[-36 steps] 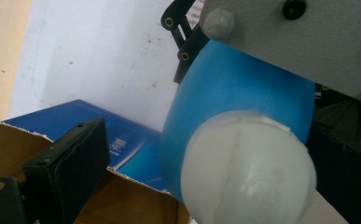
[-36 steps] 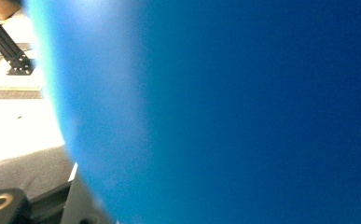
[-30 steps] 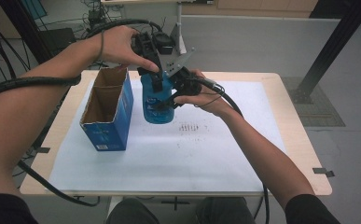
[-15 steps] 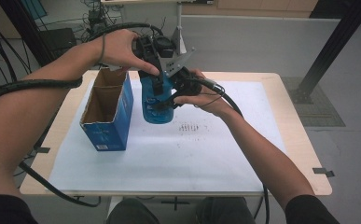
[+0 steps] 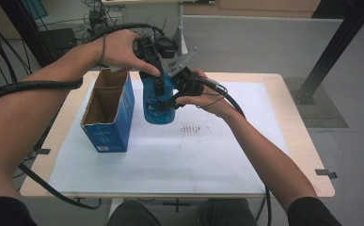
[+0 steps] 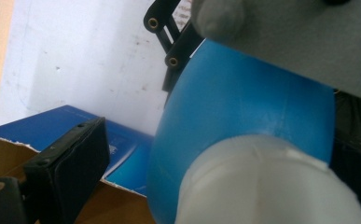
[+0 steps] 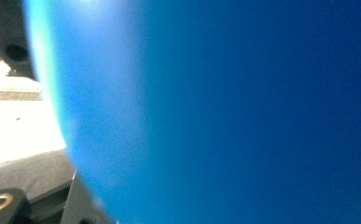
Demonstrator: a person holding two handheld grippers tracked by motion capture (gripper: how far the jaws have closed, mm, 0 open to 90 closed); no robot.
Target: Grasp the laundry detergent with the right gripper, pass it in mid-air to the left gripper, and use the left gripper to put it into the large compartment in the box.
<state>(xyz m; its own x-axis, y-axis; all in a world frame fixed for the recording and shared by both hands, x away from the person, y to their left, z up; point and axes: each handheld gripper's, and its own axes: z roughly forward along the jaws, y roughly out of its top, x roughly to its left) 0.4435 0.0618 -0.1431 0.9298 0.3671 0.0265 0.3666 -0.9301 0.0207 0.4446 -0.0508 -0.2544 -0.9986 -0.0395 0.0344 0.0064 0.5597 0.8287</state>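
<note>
At mid-worktop a blue bottle (image 5: 157, 104) stands upright, long axis vertical, white cap (image 6: 267, 182) up, just right of the open blue carton (image 5: 108, 113). Right tongs (image 5: 166, 100) clamp its body from the right side. Left tongs (image 5: 155, 77) come from above around the cap, apparently closed on it; contact is not confirmable. White sheet (image 5: 208, 155) lies beneath.

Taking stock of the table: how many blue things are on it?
2. An open blue cardboard box stands at the table's left, and a blue bottle stands right beside it, near the middle, with both grippers on it. Anything inside the box would be hidden.
</note>
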